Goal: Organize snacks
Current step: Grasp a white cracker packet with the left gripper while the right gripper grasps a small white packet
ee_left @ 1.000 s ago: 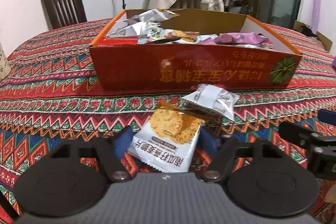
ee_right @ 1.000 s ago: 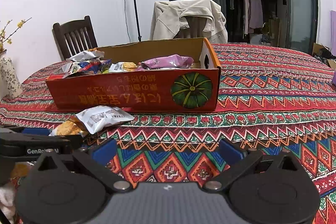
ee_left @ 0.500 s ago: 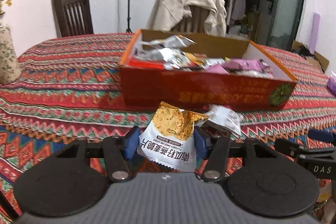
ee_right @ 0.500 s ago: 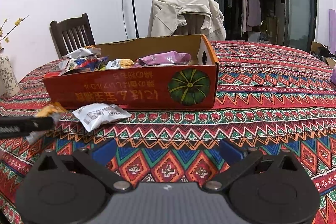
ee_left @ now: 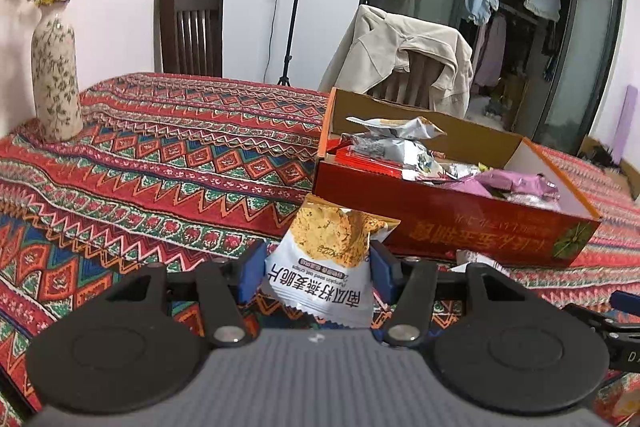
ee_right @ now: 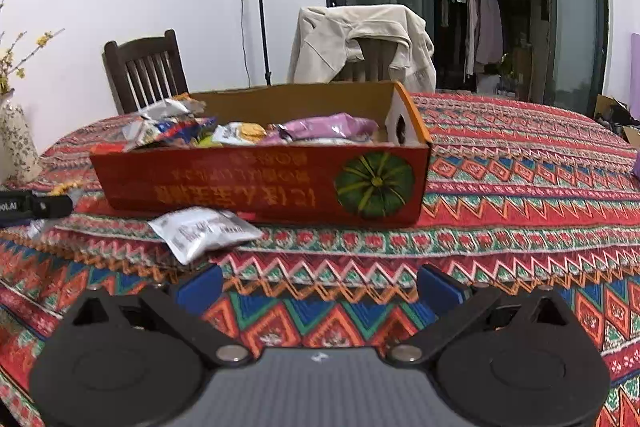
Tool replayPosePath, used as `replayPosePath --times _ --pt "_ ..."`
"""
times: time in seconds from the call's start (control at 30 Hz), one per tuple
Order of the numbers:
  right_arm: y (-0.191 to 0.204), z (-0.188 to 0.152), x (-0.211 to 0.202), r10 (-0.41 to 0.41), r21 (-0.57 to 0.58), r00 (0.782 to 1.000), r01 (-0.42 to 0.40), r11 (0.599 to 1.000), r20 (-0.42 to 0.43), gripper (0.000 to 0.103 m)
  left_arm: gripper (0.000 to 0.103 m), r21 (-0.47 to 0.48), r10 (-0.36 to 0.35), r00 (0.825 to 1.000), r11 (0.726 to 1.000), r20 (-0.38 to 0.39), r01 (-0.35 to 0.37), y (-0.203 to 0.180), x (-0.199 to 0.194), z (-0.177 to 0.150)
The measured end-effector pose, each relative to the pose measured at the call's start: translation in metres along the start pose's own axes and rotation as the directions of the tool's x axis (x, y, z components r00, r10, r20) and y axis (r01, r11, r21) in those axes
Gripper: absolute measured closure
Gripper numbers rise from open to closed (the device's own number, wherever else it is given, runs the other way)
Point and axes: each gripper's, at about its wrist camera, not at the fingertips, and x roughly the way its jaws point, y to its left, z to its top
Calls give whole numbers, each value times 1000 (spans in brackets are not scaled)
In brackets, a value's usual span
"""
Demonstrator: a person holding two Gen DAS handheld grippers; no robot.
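Note:
My left gripper [ee_left: 318, 269] is shut on a white snack packet with an orange oat-crisp picture [ee_left: 324, 267], held clear of the tablecloth, left of the red cardboard box [ee_left: 480, 227]. The box holds several snack packets, among them a purple one [ee_left: 516, 183]. A silver-white packet [ee_right: 204, 229] lies on the cloth in front of the box [ee_right: 260, 187]. My right gripper [ee_right: 318, 287] is open above the cloth with nothing between its blue pads. The left gripper's tip [ee_right: 36, 205] shows at the right wrist view's left edge.
A patterned red tablecloth [ee_left: 160, 155] covers the table. A flowered vase with yellow twigs [ee_left: 54, 75] stands at the far left. A dark wooden chair [ee_left: 190, 31] and a chair draped with a beige jacket [ee_left: 404, 55] stand behind the table.
The left gripper closed on the oat-crisp packet, lifted it off the cloth and swung to the left, so the box now sits to its right. The right gripper stayed put.

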Motion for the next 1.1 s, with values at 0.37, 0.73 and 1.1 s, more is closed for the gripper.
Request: replayPosePath --times 0.37,0.73,1.1 --pt "39 40 9 48 -51 999 -49 997 -23 0 48 -37 4 1000 999 6 -4 9 -4 0" --pt "74 41 61 40 -50 991 -47 998 -129 1 48 -97 2 1000 995 -16 -4 23 -1 1" --pt "91 36 83 55 -43 981 -64 997 -184 10 48 -123 -13 999 992 -30 9 27 0 0"
